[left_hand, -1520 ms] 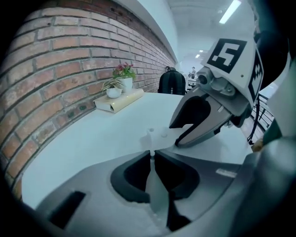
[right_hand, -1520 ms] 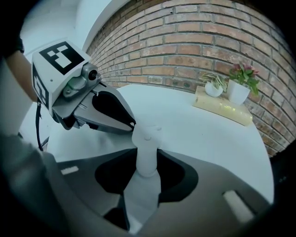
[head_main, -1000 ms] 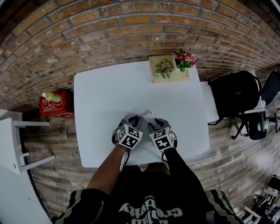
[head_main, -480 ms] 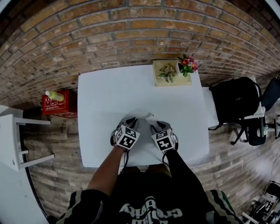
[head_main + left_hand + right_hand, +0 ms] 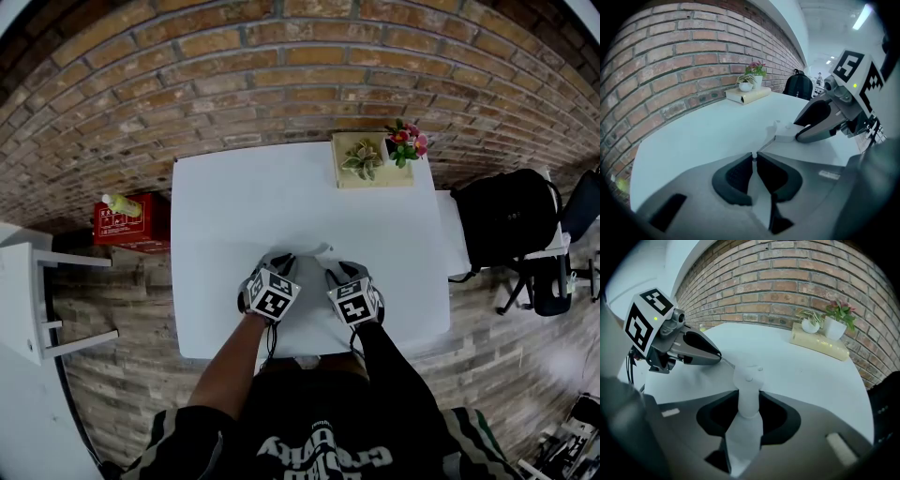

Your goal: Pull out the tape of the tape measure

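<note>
Near the 6 o'clock edge of the white tabletop [image 5: 281, 197], forearms reaching forward side by side: right gripper [image 5: 749, 393] clamped on the white tape measure [image 5: 749, 376], left gripper [image 5: 753, 157] at its 9 o'clock pinching the tape [image 5: 766, 145] tip, only a short length drawn, most of the pull seemingly left.
</note>
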The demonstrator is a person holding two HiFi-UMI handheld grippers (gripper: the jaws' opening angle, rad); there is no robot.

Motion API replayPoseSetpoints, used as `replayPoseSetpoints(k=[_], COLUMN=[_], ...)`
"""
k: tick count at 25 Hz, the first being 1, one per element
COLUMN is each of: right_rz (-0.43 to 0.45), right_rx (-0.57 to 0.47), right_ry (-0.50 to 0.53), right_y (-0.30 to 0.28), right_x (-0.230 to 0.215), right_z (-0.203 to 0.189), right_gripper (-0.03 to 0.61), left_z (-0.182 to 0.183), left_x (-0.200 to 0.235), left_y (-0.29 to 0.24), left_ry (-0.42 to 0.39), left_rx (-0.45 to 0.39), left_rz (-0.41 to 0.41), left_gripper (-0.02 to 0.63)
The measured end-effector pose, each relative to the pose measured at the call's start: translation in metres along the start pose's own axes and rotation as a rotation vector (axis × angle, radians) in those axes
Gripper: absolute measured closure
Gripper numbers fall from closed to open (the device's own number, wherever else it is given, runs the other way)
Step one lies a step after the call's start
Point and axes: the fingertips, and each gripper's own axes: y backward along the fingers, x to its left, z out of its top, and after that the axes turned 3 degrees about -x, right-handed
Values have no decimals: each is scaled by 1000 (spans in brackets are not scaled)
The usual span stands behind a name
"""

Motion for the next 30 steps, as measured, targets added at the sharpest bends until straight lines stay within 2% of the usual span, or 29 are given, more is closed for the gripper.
replayPoseSetpoints(k=[10, 19, 23, 27, 30], right_rz=[-10, -13, -15, -15, -14], right_rx=[15, 24, 29, 32, 31], right_ry=[-2, -1, -6, -2, -13], right_y=[1, 0, 1, 2, 1], right_x=[-1, -1, 0, -1, -1], right_z=[-3, -2, -2, -2, -2], right_gripper=[428, 428, 428, 428, 428], left_z=[-16, -20, -30, -38, -42], left_x=[20, 22, 38, 46, 53], left_y=[15, 18, 27, 36, 39], left_ry=[61, 56, 84, 57, 72], left_rx=[7, 9, 5, 21, 20], left_rz=[34, 31, 66, 67, 80], left_gripper=[574, 574, 574, 574, 572])
